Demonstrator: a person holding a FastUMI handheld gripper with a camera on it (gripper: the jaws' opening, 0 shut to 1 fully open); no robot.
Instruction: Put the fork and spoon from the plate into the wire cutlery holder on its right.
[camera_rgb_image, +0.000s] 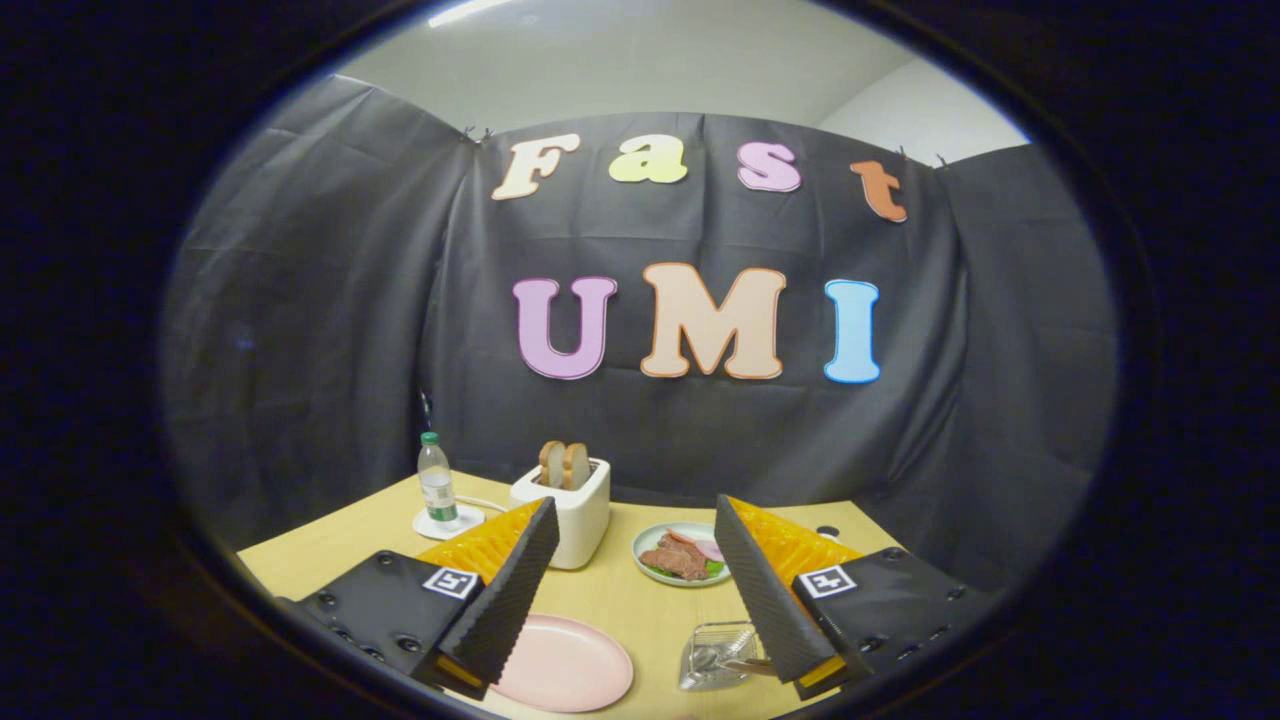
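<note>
A pink plate (565, 662) lies on the wooden table, low between my fingers, and its left edge is hidden behind the left finger. Its visible surface is bare. To its right stands the wire cutlery holder (712, 655), close against the inner side of the right finger. Metal cutlery (722, 661) shows inside it, with a handle running toward that finger. My gripper (635, 508) is open wide above the table and holds nothing.
A white toaster (566, 508) with two bread slices stands beyond the left fingertip. A small water bottle (436, 481) on a white coaster is farther left. A plate of meat and salad (683, 553) sits near the right fingertip. The table's back edge meets the black cloth.
</note>
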